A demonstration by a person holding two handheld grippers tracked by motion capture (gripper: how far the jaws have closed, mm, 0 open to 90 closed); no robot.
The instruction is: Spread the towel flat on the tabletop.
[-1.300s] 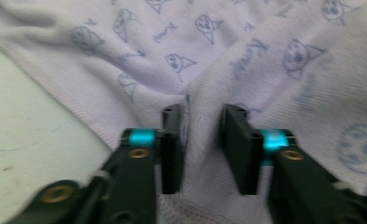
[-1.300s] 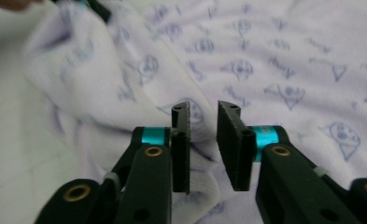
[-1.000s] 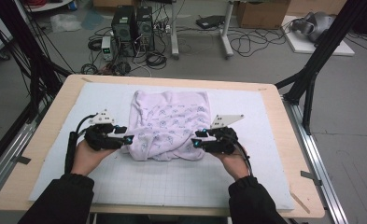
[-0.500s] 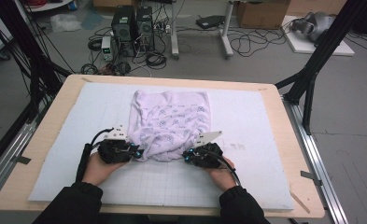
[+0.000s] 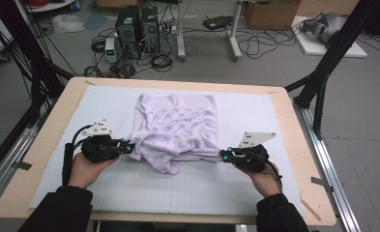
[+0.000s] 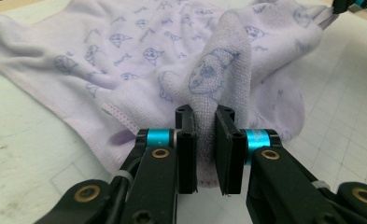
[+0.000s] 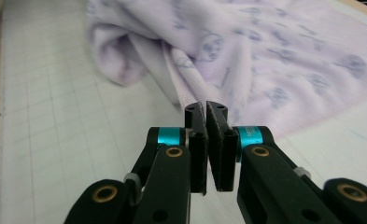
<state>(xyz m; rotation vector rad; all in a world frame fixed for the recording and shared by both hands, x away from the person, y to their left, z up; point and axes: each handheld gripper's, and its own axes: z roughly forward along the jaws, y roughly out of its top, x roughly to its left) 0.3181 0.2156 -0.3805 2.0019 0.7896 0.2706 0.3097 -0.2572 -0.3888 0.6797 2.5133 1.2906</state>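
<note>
A pale lilac towel (image 5: 178, 128) printed with small blue figures lies rumpled on a white gridded mat (image 5: 144, 191), which covers a wooden table (image 5: 57, 104). The towel sits near the mat's middle, its far part spread flat and its near edge bunched into folds.

The left gripper (image 5: 128, 146), at the towel's near left corner, has just been closing, and its black jaws now pinch a thick upright fold of the cloth, seen in the left gripper view (image 6: 204, 154).

The right gripper (image 5: 223, 154) is at the towel's near right corner. Its jaws are pressed nearly together on a thin edge of the towel (image 7: 209, 70), seen in the right gripper view (image 7: 205, 149).

Each hand holds its gripper low, just above the mat.
</note>
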